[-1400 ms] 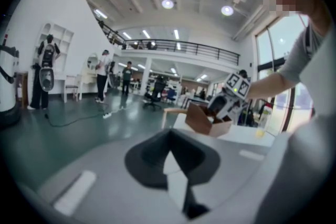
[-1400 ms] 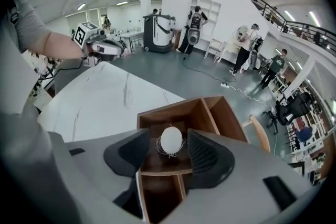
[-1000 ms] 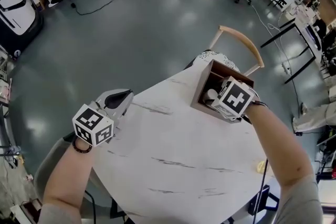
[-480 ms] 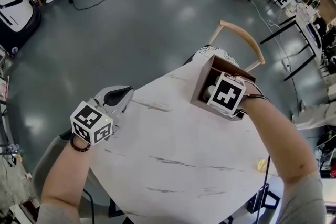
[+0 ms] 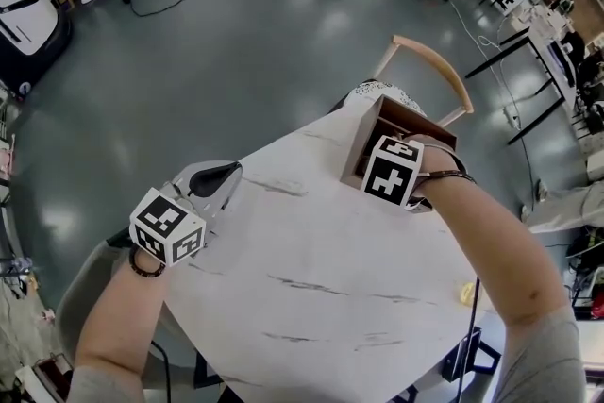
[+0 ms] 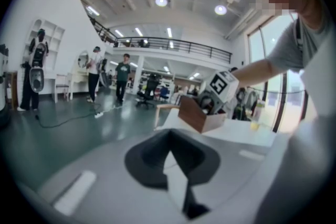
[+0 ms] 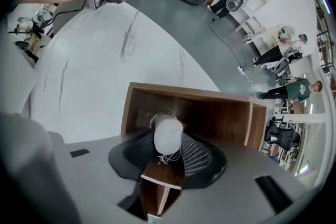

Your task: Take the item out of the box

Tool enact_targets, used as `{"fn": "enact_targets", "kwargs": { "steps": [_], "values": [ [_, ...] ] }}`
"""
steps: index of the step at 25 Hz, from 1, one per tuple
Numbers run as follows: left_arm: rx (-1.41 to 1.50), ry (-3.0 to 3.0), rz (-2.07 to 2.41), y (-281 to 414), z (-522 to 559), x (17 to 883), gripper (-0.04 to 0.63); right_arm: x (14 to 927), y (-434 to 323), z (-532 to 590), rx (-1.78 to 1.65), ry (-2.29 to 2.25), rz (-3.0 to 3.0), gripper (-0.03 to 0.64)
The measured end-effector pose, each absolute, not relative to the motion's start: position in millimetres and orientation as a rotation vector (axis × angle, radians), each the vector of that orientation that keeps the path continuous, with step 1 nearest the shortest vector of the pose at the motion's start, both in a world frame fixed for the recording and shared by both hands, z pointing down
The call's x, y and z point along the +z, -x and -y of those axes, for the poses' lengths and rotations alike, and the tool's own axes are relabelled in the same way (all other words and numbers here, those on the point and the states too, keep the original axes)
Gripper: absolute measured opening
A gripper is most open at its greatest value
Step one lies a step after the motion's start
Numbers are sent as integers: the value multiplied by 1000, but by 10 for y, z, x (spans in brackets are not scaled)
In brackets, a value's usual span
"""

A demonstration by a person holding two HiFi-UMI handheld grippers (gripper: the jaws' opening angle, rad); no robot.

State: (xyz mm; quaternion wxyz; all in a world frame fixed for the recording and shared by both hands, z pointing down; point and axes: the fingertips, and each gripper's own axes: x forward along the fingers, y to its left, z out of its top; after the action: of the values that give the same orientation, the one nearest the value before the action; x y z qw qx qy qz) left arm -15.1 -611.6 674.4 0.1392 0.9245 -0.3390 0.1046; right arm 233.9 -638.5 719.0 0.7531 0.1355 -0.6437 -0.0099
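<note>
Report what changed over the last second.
The right gripper shifted left in the box; its jaws are closing on the white item between them. The left gripper stayed shut and empty at the table edge; the box did not move.

A wooden chair (image 5: 432,71) stands at the white table's (image 5: 311,245) far edge — a small yellow thing (image 5: 465,294) lies near its right edge.
</note>
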Motion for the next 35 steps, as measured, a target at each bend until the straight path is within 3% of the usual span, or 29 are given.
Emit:
{"fn": "enact_targets", "kwargs": {
  "steps": [8,21,35],
  "values": [
    [297,-2652,979,228,5862,6657,6,6951,-2281,6310,-76,-382,1506,141],
    [244,-2698,984,330,5647,6181,6,6208,-2387,6259,117,-717,1729,140],
    [191,-2843,957,554,5401,5028,6,4466,-2282,6106,181,-1123,2035,140]
  ]
}}
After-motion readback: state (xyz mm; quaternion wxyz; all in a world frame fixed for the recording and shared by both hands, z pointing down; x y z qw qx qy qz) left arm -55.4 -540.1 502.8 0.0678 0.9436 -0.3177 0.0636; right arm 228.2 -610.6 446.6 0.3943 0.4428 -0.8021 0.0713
